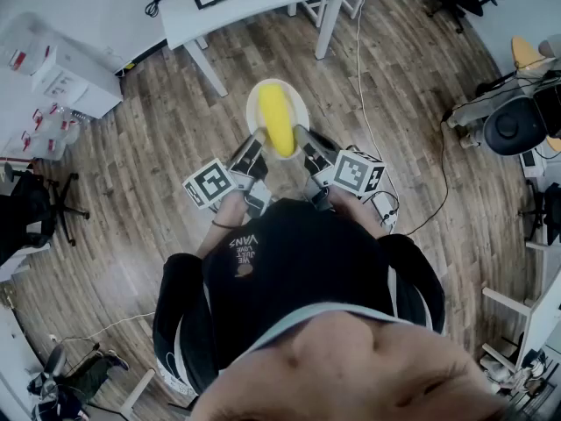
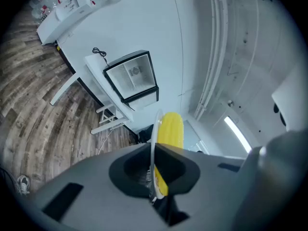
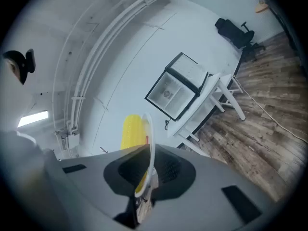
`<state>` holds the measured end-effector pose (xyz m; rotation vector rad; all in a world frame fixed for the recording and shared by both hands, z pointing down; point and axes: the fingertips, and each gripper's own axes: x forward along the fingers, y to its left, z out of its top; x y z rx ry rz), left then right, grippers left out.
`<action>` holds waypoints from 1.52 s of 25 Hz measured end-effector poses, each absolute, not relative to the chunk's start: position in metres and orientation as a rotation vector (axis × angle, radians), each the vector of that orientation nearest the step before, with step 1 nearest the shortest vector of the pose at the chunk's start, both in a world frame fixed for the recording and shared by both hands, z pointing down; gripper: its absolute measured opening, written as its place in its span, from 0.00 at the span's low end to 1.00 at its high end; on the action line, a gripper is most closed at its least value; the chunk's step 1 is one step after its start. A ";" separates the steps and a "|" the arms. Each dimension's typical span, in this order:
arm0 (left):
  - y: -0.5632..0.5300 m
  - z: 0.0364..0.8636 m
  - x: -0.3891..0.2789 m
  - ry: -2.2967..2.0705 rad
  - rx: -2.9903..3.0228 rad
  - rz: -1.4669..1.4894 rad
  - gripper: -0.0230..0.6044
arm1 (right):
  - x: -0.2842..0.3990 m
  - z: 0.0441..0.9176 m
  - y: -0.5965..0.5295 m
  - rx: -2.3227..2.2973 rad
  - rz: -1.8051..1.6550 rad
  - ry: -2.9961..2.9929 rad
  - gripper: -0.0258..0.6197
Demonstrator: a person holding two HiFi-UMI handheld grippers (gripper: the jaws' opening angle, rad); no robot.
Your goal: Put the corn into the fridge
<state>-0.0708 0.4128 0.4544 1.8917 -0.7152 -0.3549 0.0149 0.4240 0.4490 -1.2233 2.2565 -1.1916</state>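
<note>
Corn: a yellow cob (image 1: 275, 119) lies on a white plate (image 1: 299, 103), held out in front of the person above the wooden floor (image 1: 158, 147).
Left gripper (image 1: 254, 147): clenched on the plate's left rim, which runs edge-on between its jaws.
Right gripper (image 1: 302, 143): clamped on the plate's right rim, jaws nearly together on the thin edge.
Fridge (image 2: 132, 76): small, dark-framed, white inside; it stands on a white table (image 1: 263, 7) against the wall, well apart from the plate.
</note>
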 end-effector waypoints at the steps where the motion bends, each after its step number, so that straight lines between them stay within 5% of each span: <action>1: 0.413 0.455 -0.070 -0.714 1.890 -0.352 0.08 | 0.016 0.449 0.424 -1.224 -1.193 2.256 0.08; 38: 0.377 0.466 -0.122 -0.628 1.885 -0.321 0.09 | -0.037 0.458 0.394 -1.304 -1.182 2.196 0.08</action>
